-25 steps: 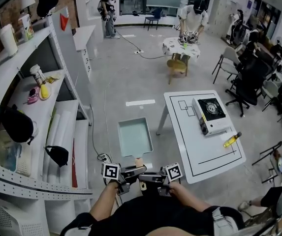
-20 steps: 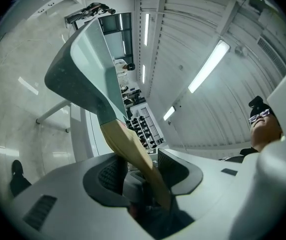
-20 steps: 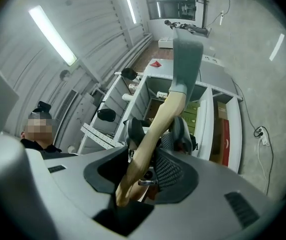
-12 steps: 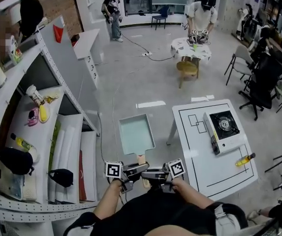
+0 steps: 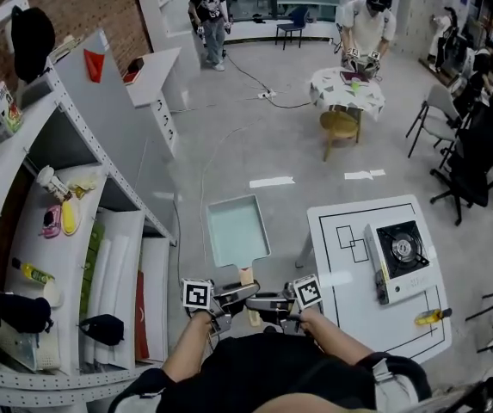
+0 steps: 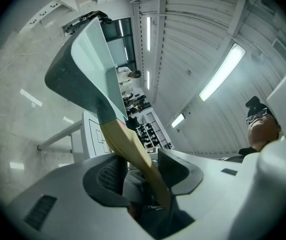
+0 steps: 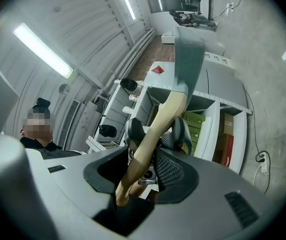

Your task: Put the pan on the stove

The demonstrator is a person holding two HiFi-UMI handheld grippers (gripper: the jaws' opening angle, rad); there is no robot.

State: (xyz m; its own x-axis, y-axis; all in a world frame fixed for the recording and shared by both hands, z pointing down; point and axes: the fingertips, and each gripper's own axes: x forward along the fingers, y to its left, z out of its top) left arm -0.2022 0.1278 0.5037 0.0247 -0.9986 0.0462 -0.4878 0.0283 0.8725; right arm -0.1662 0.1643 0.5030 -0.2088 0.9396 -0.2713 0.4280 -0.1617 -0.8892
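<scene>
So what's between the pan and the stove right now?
In the head view, a strip of floor, then bare white table marked with black rectangles; no object stands between pan and stove.

Bright, even light from ceiling strip lights (image 6: 222, 71); fisheye bending and dark corners.

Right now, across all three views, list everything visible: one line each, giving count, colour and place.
pan: one, pale green, wooden handle, held above the floor
table: one, white with black lines, lower right
stove: one, white, black burner, on the table
yellow object: one, on the table near the stove
shelving: one, white, left side
round table: one, white, far back
stool: one, wooden, by the round table
people: two, one in black, one in white, far back
left gripper: one, grey, shut on the pan's handle
right gripper: one, grey, shut on the same handle
</scene>
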